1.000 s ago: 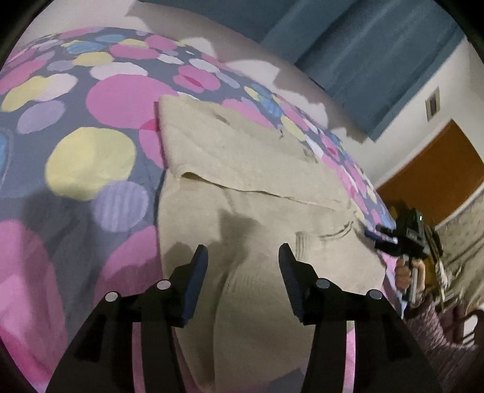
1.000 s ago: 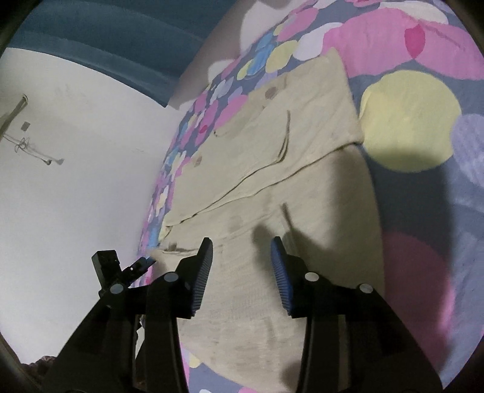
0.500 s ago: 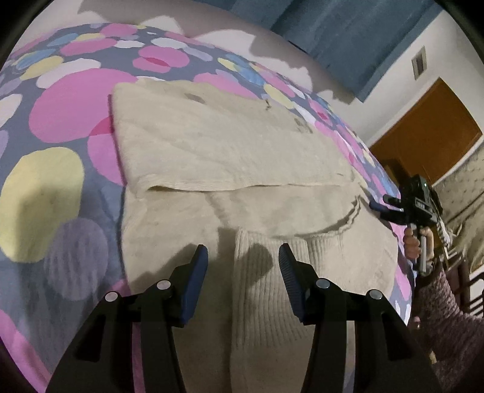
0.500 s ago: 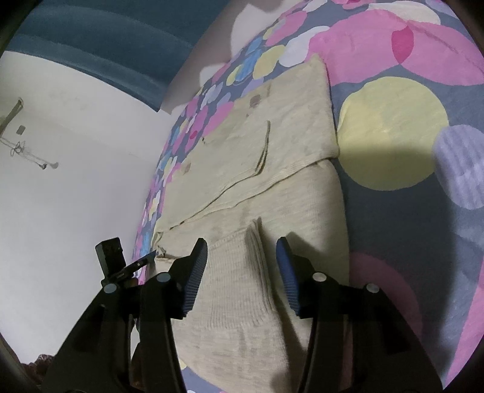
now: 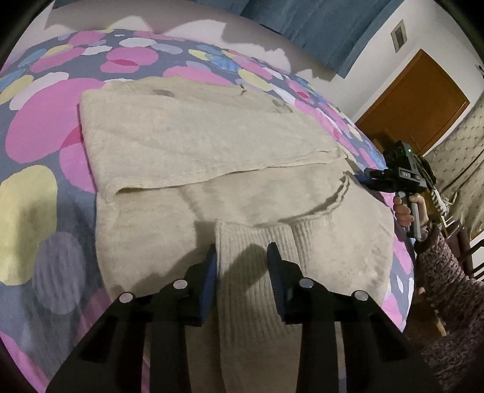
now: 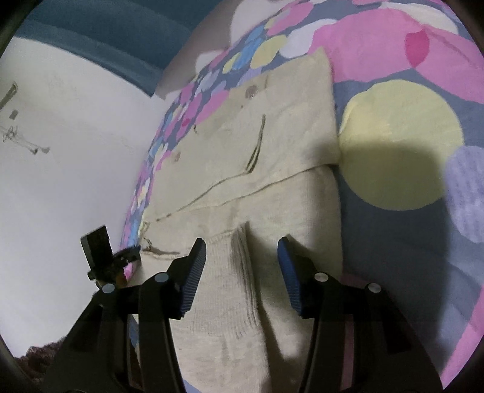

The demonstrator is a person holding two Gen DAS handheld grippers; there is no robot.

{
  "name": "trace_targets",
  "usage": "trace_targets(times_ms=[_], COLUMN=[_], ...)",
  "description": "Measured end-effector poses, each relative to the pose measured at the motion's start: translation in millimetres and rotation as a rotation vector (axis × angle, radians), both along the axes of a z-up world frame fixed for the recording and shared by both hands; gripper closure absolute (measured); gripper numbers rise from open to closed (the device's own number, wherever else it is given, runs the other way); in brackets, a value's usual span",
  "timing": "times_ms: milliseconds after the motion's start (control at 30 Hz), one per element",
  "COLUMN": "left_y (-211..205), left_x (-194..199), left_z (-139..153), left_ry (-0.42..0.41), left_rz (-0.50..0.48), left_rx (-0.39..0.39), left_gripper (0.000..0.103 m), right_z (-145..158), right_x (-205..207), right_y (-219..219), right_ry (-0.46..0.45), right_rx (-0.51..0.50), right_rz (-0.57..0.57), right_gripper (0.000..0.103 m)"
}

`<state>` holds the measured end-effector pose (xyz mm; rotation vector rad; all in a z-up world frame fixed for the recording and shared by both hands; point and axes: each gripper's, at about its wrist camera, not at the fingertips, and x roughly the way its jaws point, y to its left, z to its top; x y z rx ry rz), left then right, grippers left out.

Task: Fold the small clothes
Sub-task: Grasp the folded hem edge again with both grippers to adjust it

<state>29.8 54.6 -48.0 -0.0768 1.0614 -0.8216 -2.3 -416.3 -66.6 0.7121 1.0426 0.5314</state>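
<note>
A beige knit sweater (image 5: 211, 145) lies flat on a spotted bedcover (image 5: 39, 127), its far half folded over. A ribbed sleeve cuff (image 5: 245, 287) lies across its near part. My left gripper (image 5: 242, 260) hangs low over that cuff with its jaws closing. The cuff's edge sits by the left pad, and no pad visibly presses on it. In the right wrist view the sweater (image 6: 287, 136) runs away from me. My right gripper (image 6: 240, 254) stands open over the cuff's layered edge (image 6: 242, 266). Each gripper shows small in the other's view: right (image 5: 366, 178), left (image 6: 130, 252).
The bedcover (image 6: 402, 145) spreads to the right of the sweater. A blue curtain (image 5: 317, 24) and a wooden door (image 5: 414, 99) stand behind the bed. A person's hand (image 5: 403, 211) and knit sleeve (image 5: 438, 266) hold the right gripper past the bed's edge. A white wall (image 6: 60, 151) is beyond.
My left gripper slid across the sweater onto the ribbed cuff and its jaws narrowed. My right gripper came nearer the cuff's edge and its jaws widened a little.
</note>
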Motion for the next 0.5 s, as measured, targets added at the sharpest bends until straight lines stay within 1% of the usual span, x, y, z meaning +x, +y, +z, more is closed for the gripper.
trace_targets(times_ms=[133, 233, 300, 333, 367, 400, 467, 500], left_y=[-3.8, -5.7, -6.4, -6.8, -7.6, -8.6, -12.3, -13.4], left_x=[-1.5, -1.1, -0.8, -1.1, -1.5, -2.0, -3.9, -5.4], left_z=[1.4, 0.8, 0.5, 0.6, 0.9, 0.7, 1.7, 2.4], left_ry=[-0.018, -0.025, -0.027, -0.031, -0.038, -0.044, -0.060, -0.068], left_rz=[-0.002, -0.004, -0.002, -0.002, -0.002, -0.004, -0.011, -0.016], left_rx=[0.017, 0.028, 0.031, 0.033, 0.039, 0.048, 0.068, 0.073], left_gripper=[0.070, 0.070, 0.070, 0.071, 0.076, 0.080, 0.090, 0.093], right_z=[5.0, 7.6, 9.6, 9.8, 9.5, 9.1, 8.3, 8.7], right_x=[2.1, 3.8, 4.4, 4.4, 4.5, 4.7, 4.1, 3.2], right_y=[10.5, 22.3, 28.8, 31.4, 33.3, 36.3, 41.0, 43.2], right_ry=[-0.020, -0.029, -0.043, -0.045, -0.047, -0.049, -0.054, -0.059], right_rx=[-0.013, -0.076, -0.109, -0.124, -0.140, -0.162, -0.192, -0.206], right_rz=[0.063, 0.110, 0.138, 0.148, 0.156, 0.164, 0.176, 0.180], right_gripper=[0.054, 0.055, 0.063, 0.068, 0.075, 0.078, 0.095, 0.097])
